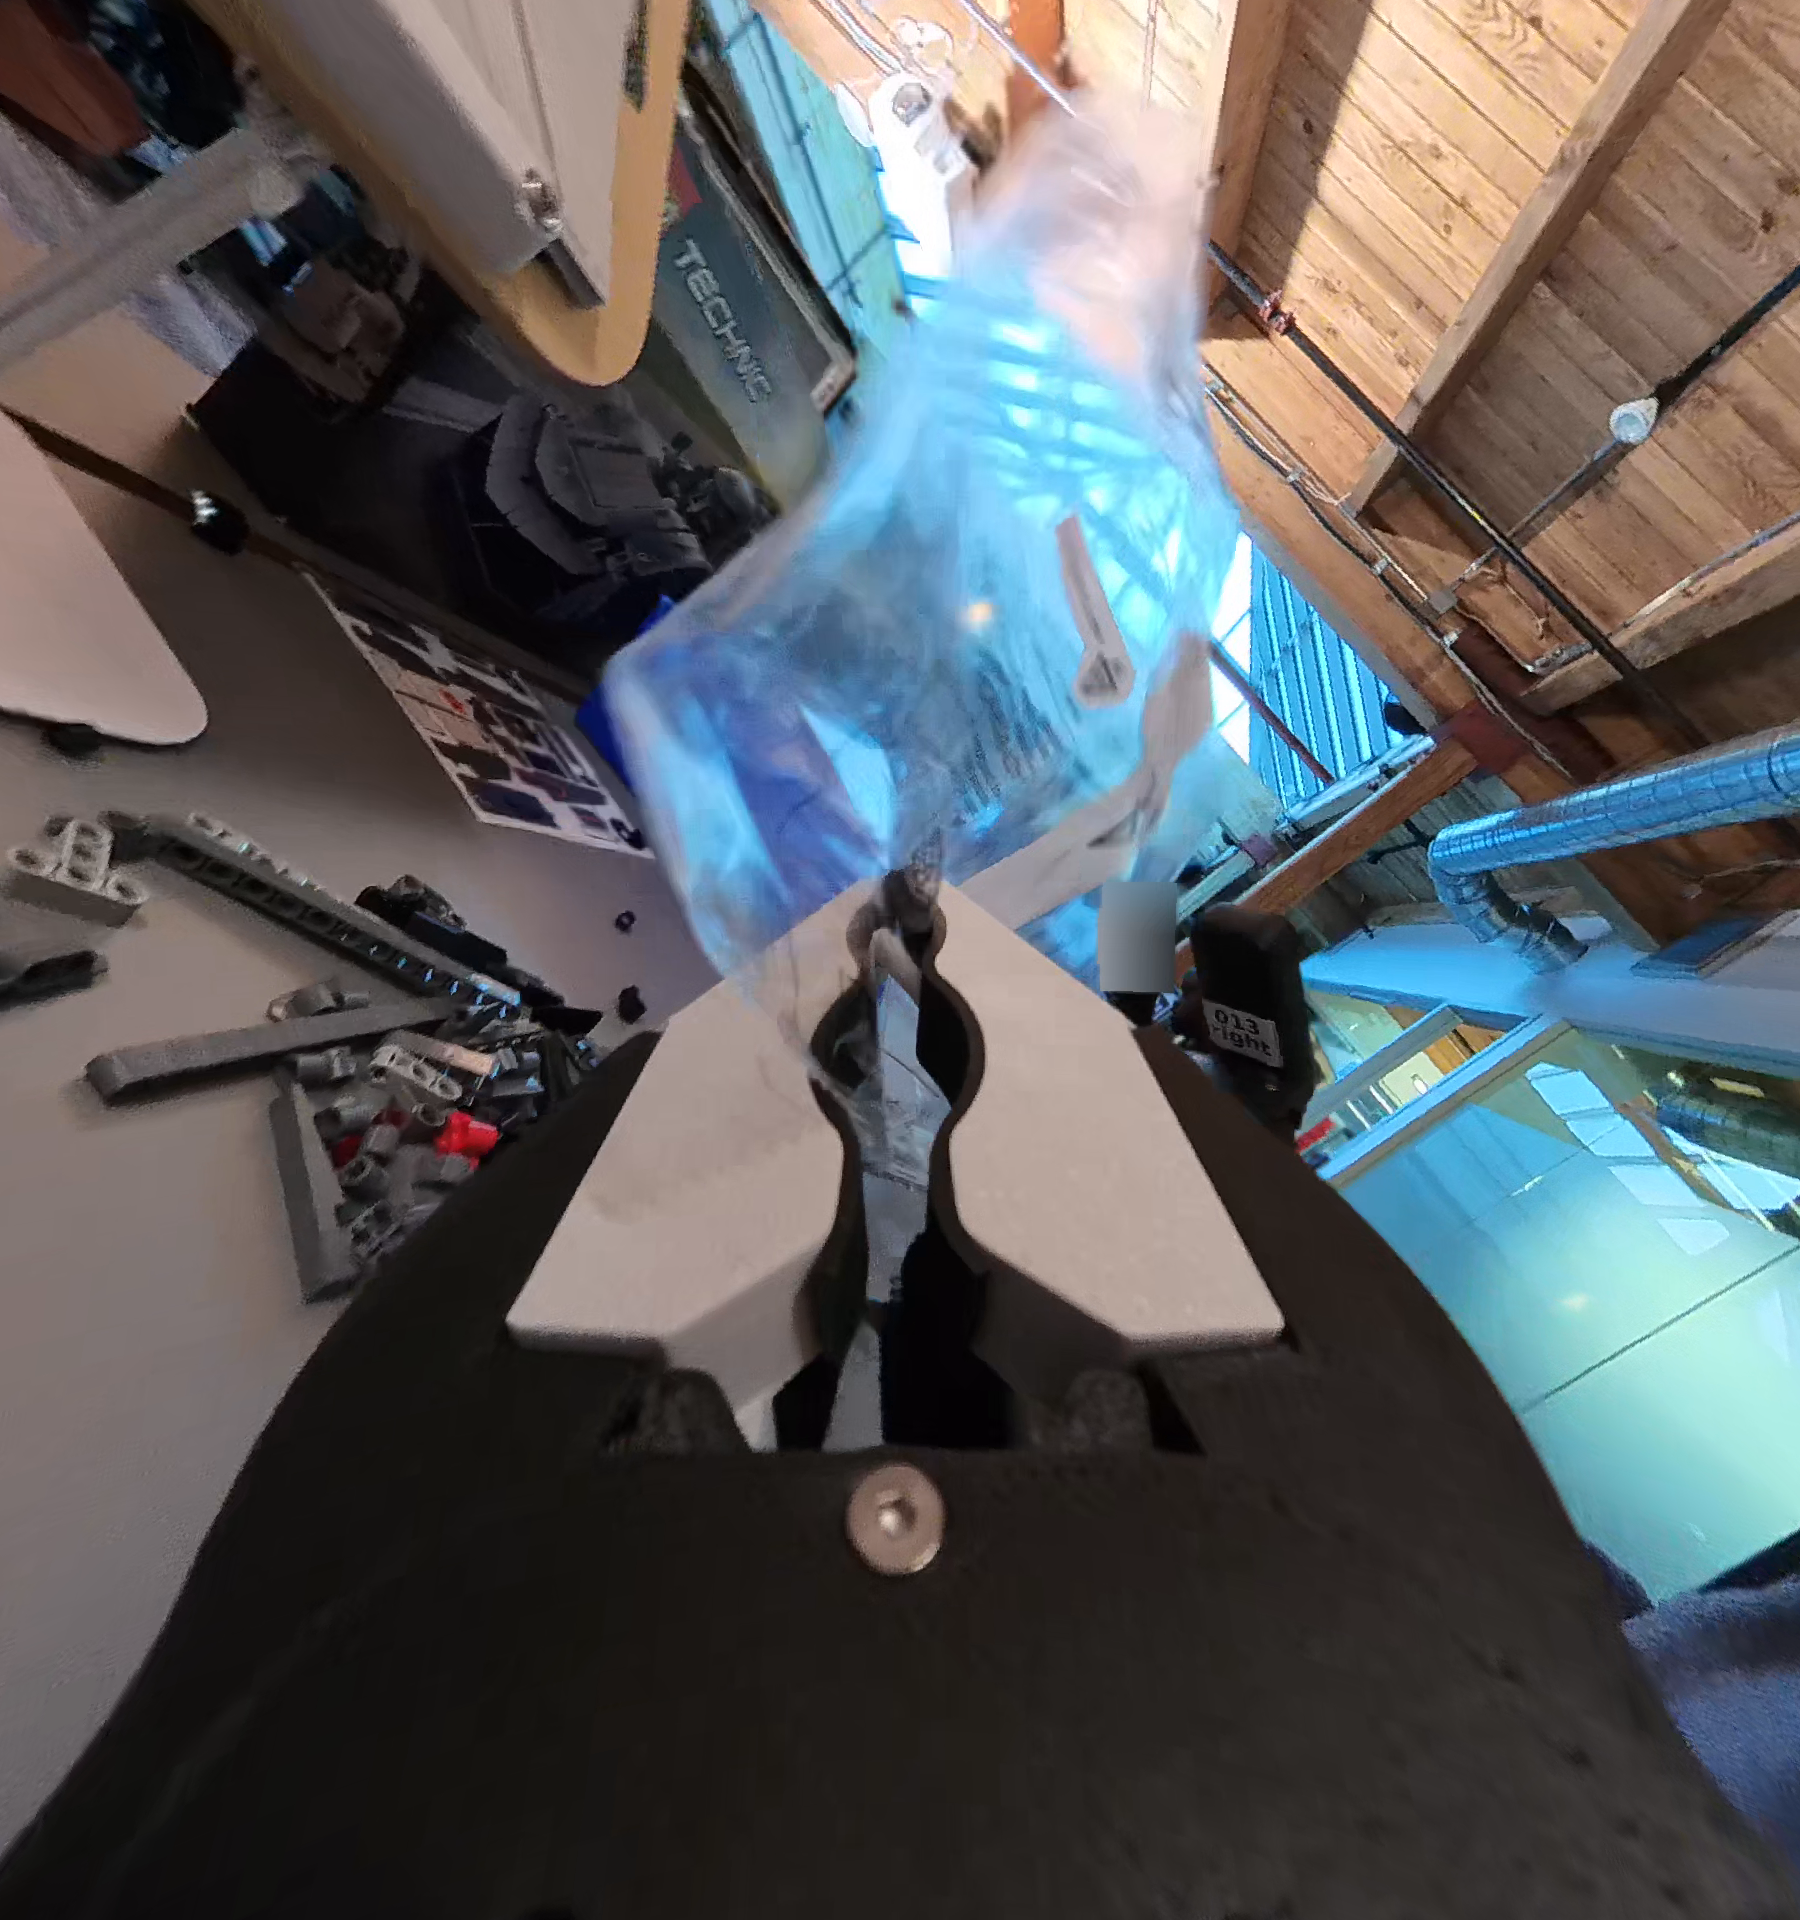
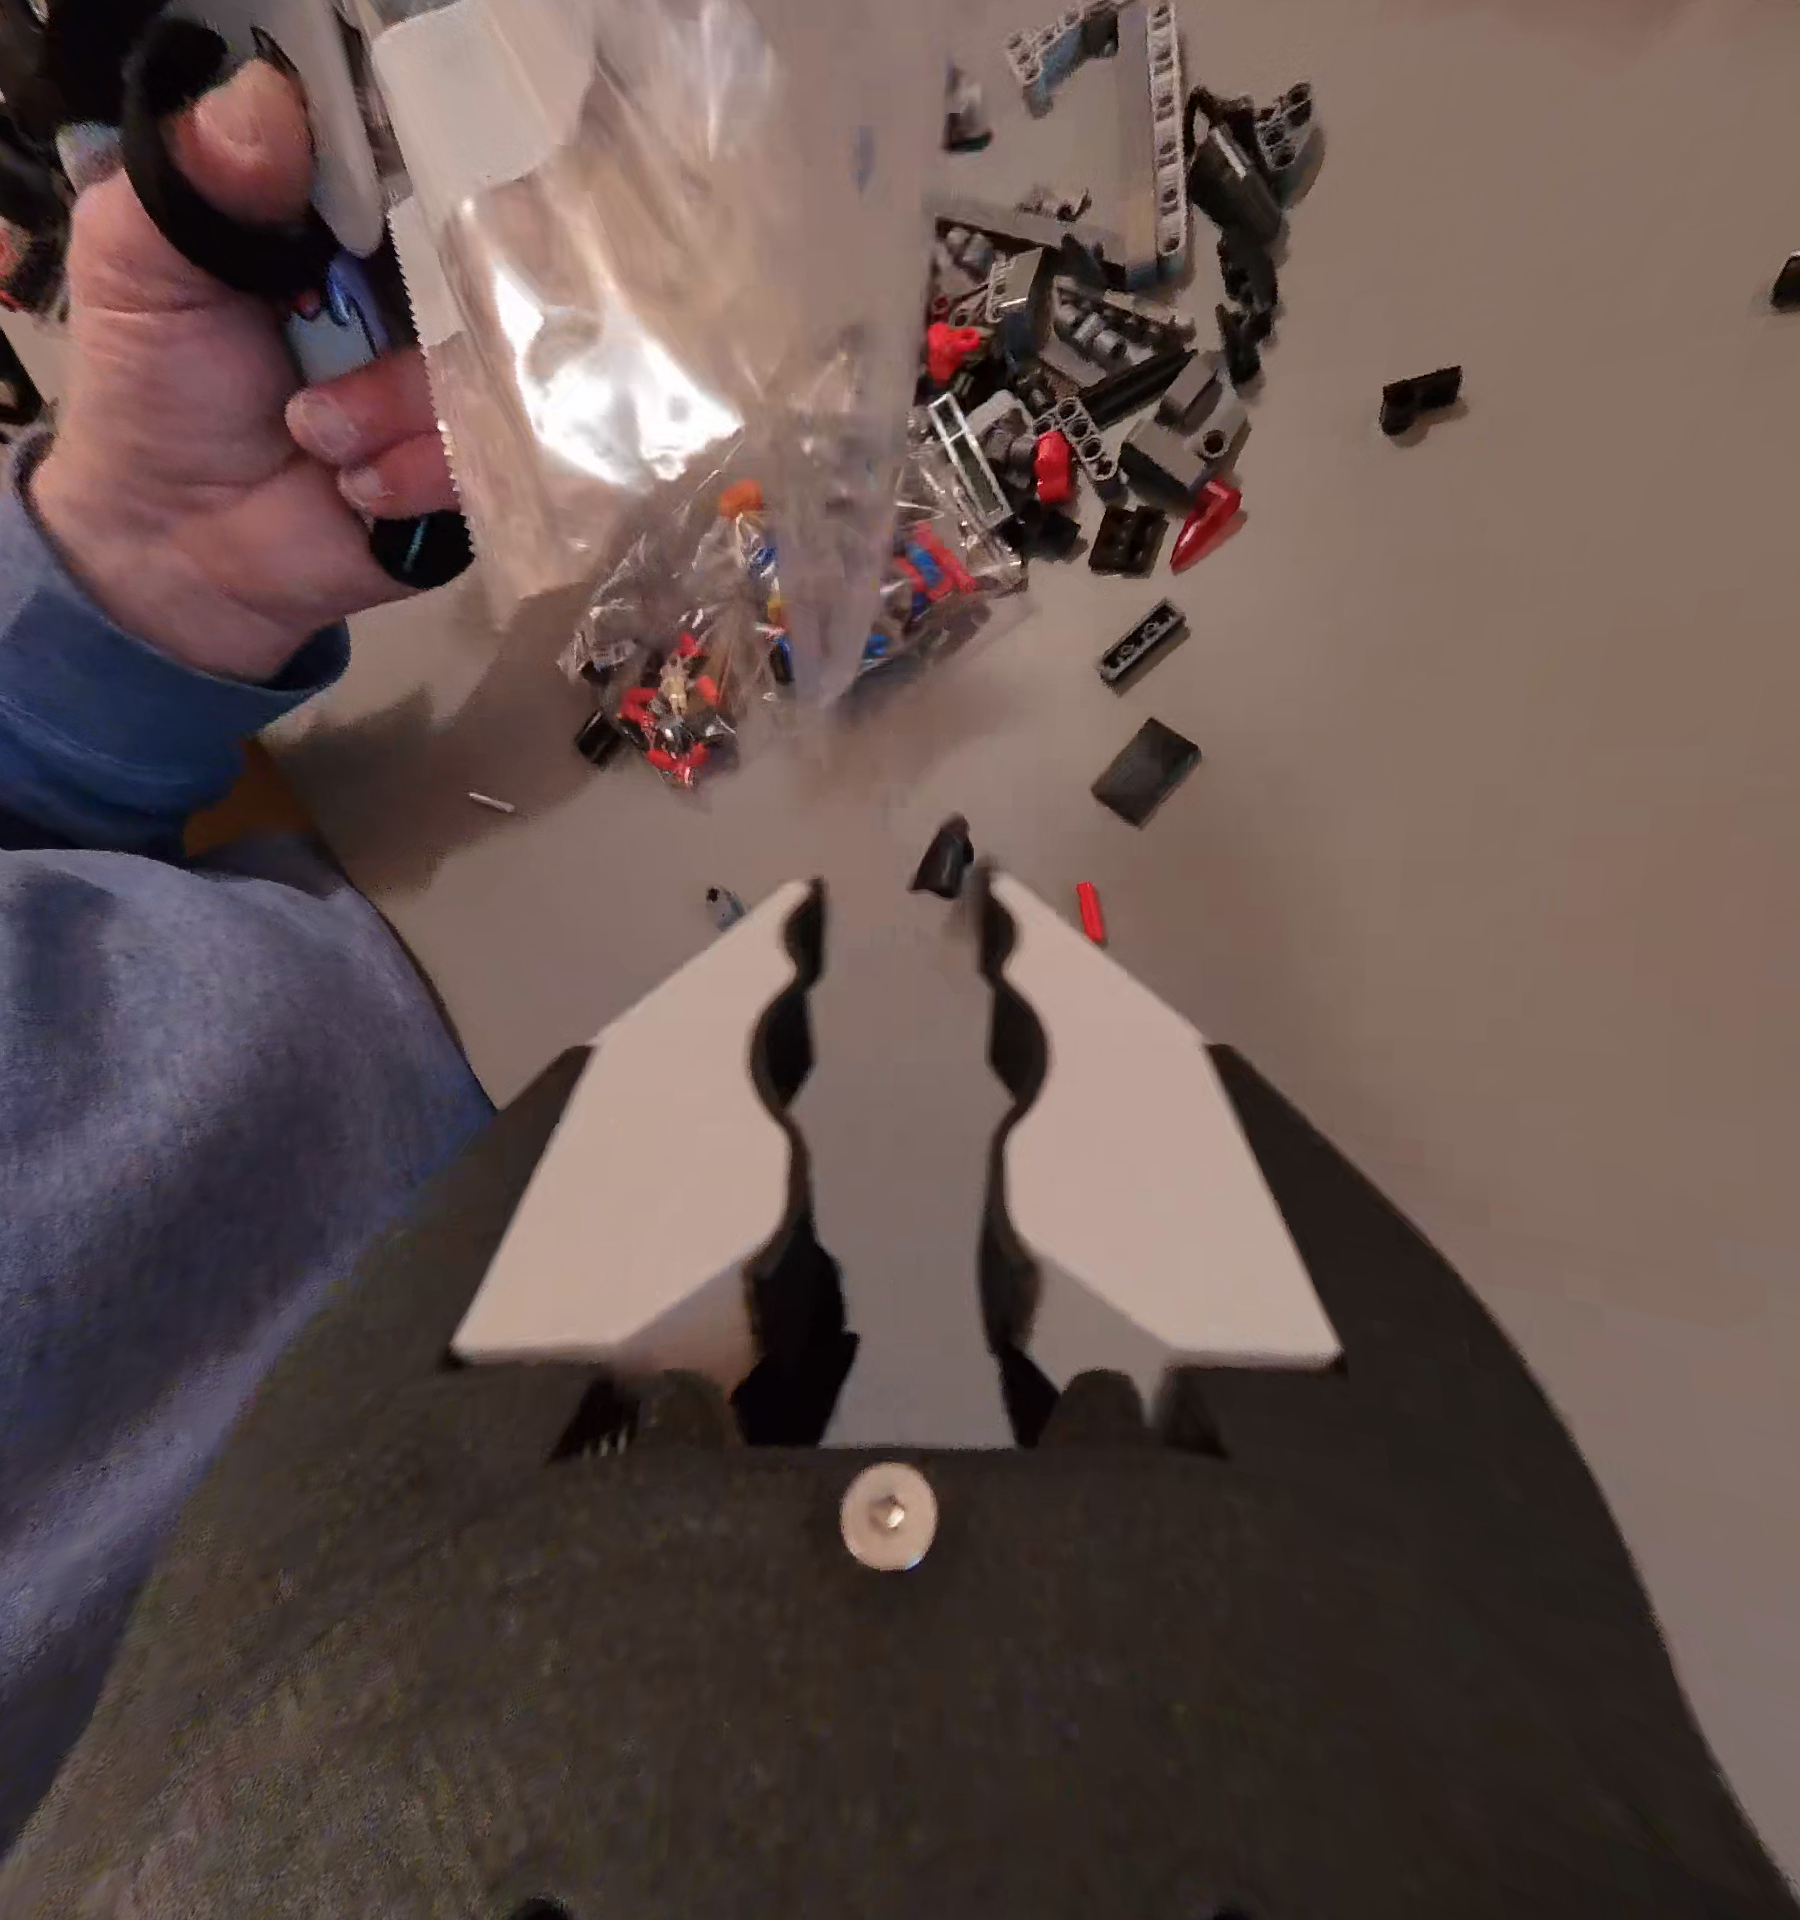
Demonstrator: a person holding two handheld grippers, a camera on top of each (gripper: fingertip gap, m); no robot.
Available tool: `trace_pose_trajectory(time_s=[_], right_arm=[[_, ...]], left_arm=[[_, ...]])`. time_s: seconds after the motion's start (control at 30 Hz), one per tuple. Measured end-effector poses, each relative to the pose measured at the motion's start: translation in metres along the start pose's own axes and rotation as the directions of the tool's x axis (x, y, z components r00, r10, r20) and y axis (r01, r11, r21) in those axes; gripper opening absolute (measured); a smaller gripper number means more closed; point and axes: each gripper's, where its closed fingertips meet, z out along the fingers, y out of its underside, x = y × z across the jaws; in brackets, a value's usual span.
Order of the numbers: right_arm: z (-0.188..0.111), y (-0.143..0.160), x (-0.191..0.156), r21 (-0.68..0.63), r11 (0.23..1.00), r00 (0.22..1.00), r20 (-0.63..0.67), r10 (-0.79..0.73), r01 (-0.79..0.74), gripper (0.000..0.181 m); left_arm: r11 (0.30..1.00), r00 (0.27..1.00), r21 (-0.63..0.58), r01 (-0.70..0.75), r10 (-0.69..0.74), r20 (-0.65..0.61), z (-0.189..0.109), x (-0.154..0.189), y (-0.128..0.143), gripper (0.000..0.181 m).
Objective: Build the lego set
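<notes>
place: workshop loft | cues: timber ceiling (image 1: 1561,156), metal duct (image 1: 1644,800), glass partitions (image 1: 1602,1247)

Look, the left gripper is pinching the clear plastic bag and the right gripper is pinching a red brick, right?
Not quite. The left gripper does pinch the clear plastic bag, but the right gripper is open and holds nothing, as the right wrist view shows.

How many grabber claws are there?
2. The left gripper is shut on a clear plastic bag held up in the air; the right gripper is open and empty over the grey table. No others show.
</notes>
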Motion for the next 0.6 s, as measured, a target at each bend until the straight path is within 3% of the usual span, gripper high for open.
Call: trace_pose_trajectory(time_s=[0.17, 0.3, 0.4, 0.5, 0.53, 0.6], right_arm=[[-0.040, -0.038, -0.003, 0.228, 0.974, 0.999, 0.039, -0.026, 0.016, 0.060], [-0.075, -0.089, -0.021, 0.317, 0.905, 0.955, -0.172, -0.241, 0.285, 0.054], [-0.087, -0.121, -0.035, 0.267, 0.848, 0.871, -0.327, -0.367, 0.457, 0.058], [-0.103, -0.135, -0.038, 0.189, 0.831, 0.813, -0.405, -0.419, 0.523, 0.061], [-0.113, -0.135, -0.038, 0.156, 0.838, 0.805, -0.413, -0.426, 0.524, 0.062], [-0.127, -0.128, -0.050, 0.151, 0.883, 0.871, -0.304, -0.387, 0.445, 0.066]], left_arm=[[0.994, 0.993, -0.057, -0.096, 0.092, -0.075, 0.016, 0.028, 0.001, 0.000], [0.974, 0.980, -0.146, -0.173, 0.155, -0.123, 0.029, 0.047, 0.013, 0.000], [0.963, 0.974, -0.163, -0.215, 0.198, -0.110, 0.033, 0.054, 0.014, 0.000], [0.957, 0.967, -0.148, -0.249, 0.237, -0.091, 0.030, 0.057, 0.003, 0.000], [0.956, 0.964, -0.137, -0.259, 0.248, -0.092, 0.028, 0.059, -0.002, 0.000], [0.949, 0.956, -0.129, -0.289, 0.280, -0.084, 0.026, 0.061, -0.007, 0.000]])
